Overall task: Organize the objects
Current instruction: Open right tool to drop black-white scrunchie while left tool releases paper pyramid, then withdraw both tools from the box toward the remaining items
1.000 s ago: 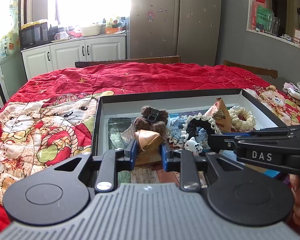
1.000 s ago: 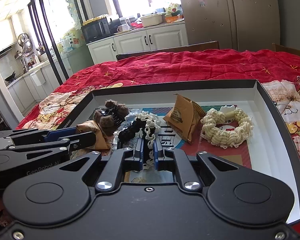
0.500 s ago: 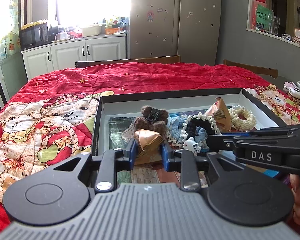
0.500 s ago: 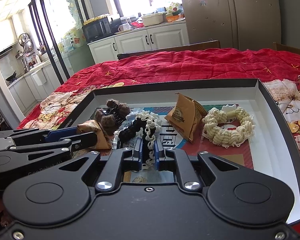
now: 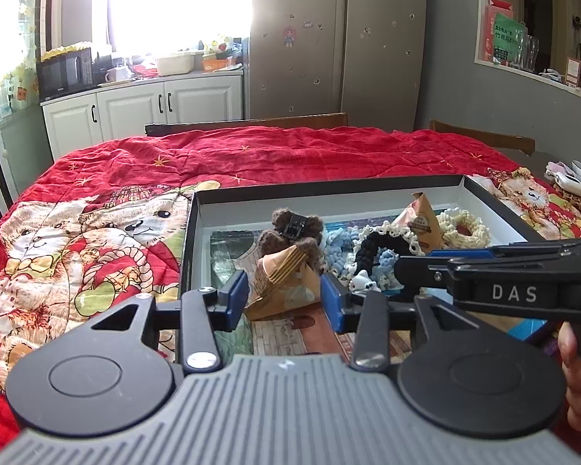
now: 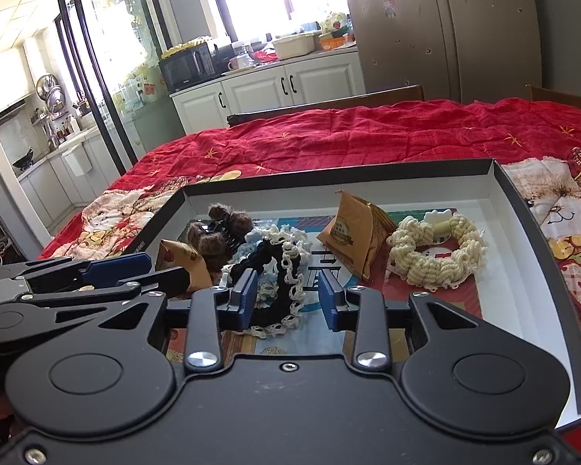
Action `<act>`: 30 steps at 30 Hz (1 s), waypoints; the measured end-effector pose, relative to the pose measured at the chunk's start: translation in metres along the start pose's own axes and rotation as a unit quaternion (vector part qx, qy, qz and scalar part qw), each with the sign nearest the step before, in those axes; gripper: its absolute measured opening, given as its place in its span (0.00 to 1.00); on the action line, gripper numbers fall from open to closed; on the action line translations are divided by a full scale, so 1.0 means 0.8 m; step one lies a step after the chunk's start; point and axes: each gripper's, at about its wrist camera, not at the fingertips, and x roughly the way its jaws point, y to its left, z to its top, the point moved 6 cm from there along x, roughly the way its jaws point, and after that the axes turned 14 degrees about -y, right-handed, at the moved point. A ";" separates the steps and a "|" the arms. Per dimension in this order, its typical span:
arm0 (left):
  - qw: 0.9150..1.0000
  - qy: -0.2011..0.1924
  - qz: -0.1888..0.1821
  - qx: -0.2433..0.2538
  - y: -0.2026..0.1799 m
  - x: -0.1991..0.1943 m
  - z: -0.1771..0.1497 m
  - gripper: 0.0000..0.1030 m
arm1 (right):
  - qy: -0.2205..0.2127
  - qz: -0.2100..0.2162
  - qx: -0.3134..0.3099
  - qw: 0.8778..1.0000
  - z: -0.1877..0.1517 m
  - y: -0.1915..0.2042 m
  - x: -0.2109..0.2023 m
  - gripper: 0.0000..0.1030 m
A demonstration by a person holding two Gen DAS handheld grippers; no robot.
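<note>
Left gripper (image 5: pixel 284 297), jaws wide, brackets the brown packet (image 5: pixel 286 285) at twelve o'clock; right gripper (image 6: pixel 288 297), also wide, straddles the black scrunchie (image 6: pixel 279 283).

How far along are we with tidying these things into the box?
Done: the box already holds the cream scrunchie, fuzzy brown clip and a brown packet. In hand: nothing gripped; the left gripper is open around another brown packet, the right gripper open around the black scrunchie. Left: sorting the jumbled pile.
</note>
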 end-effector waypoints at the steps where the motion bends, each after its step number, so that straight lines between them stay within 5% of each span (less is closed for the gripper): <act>1: 1.000 -0.001 0.000 -0.001 0.000 -0.001 0.001 0.57 | -0.001 0.000 0.000 1.000 0.001 0.000 -0.002 0.32; 19: 1.000 -0.026 -0.016 0.004 -0.006 -0.053 0.027 0.63 | -0.022 -0.018 -0.006 1.000 0.037 -0.022 -0.082 0.33; 30: 0.997 -0.035 -0.062 0.027 -0.037 -0.106 0.022 0.65 | -0.003 -0.002 -0.044 0.999 0.019 -0.020 -0.156 0.34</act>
